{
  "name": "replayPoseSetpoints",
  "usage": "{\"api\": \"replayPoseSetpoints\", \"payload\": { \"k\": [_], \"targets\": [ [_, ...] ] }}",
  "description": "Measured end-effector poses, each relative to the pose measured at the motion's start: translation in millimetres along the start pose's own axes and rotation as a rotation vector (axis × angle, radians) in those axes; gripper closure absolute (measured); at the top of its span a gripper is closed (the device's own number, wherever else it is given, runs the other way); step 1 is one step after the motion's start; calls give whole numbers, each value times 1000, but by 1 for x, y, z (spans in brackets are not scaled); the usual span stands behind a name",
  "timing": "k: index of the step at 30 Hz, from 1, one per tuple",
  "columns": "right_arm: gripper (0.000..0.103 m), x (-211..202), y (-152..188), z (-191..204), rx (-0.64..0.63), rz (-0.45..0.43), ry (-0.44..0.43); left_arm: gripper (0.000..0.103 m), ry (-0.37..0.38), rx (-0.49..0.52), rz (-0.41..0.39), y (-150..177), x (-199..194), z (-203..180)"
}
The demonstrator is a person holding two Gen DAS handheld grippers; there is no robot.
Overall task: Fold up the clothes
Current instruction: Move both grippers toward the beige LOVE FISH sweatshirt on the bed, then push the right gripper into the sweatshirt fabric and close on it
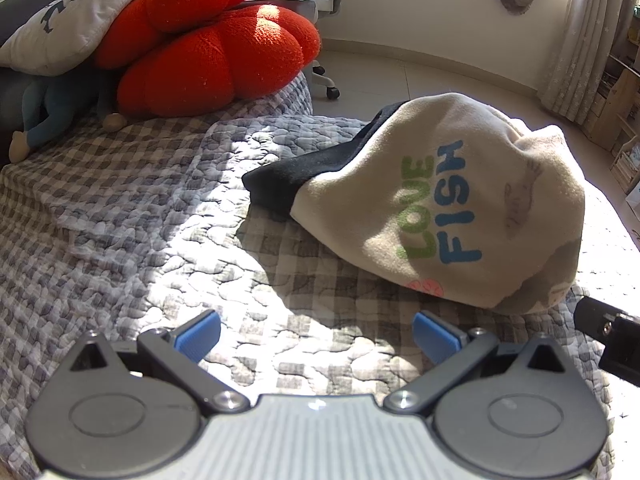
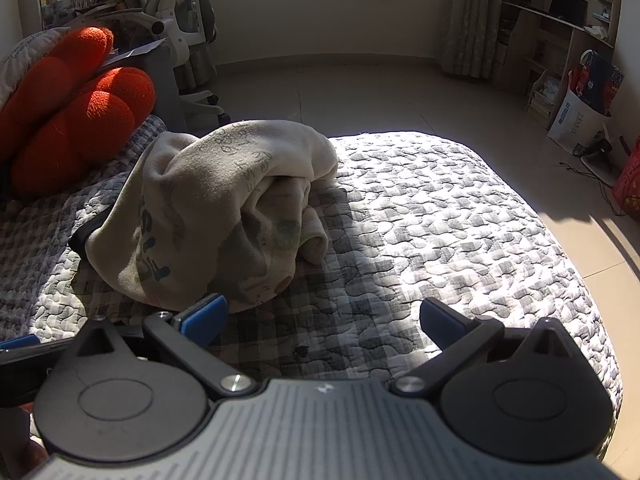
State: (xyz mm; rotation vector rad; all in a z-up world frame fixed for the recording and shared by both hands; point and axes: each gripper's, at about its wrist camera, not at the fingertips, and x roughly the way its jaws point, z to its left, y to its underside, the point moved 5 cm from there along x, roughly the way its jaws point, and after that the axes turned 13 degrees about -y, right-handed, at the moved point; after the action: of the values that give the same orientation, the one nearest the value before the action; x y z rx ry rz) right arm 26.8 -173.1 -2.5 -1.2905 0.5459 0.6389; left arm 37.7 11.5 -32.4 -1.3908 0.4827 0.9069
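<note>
Fingers on the left gripper point(image 1: 316, 334) and right gripper point(image 2: 322, 320) are spread wide and hold nothing, while the cream shirt point(image 1: 452, 208) sits in a bunched heap on the checked quilt point(image 1: 120, 216), so it needs spreading flat.

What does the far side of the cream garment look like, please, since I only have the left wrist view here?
Observer: In the right wrist view the cream garment is bunched into rolled folds there, not flat.
Operator: Thank you. Is the quilt beyond it free?
Observer: Yes, the checked quilt lies bare and sunlit on that side.
Operator: Is the right tool holding anything?
Observer: No, the right tool is open, its left fingertip close to the garment's hem.
</note>
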Motion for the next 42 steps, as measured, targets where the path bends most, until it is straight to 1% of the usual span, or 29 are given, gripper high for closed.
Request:
{"api": "replayPoseSetpoints", "payload": {
  "k": [6, 15, 25, 29, 32, 36, 39, 42],
  "targets": [
    [0, 1, -4, -1, -2, -7, -3, 1, 3, -8, -14, -5, -4, 4],
    [0, 5, -13, -4, 33, -20, 0, 1, 0, -36, -11, -9, -3, 16],
    [0, 8, -23, 12, 18, -41, -49, 1, -16, -63, 1, -11, 3, 30],
    [0, 20, -27, 21, -49, 25, -92, 1, -16, -80, -8, -13, 2, 35],
    [0, 28, -28, 27, -89, 34, -105, 0, -27, -81, -23, -13, 1, 38],
    [0, 41, -35, 32, -103, 48, -153, 0, -39, -85, -20, -14, 3, 41],
    [0, 49, -37, 32, -79, 54, -184, 0, -42, -85, -13, -13, 5, 43],
    [0, 61, -37, 32, -78, 67, -188, 0, -48, -84, -4, -12, 8, 44]
  ]
}}
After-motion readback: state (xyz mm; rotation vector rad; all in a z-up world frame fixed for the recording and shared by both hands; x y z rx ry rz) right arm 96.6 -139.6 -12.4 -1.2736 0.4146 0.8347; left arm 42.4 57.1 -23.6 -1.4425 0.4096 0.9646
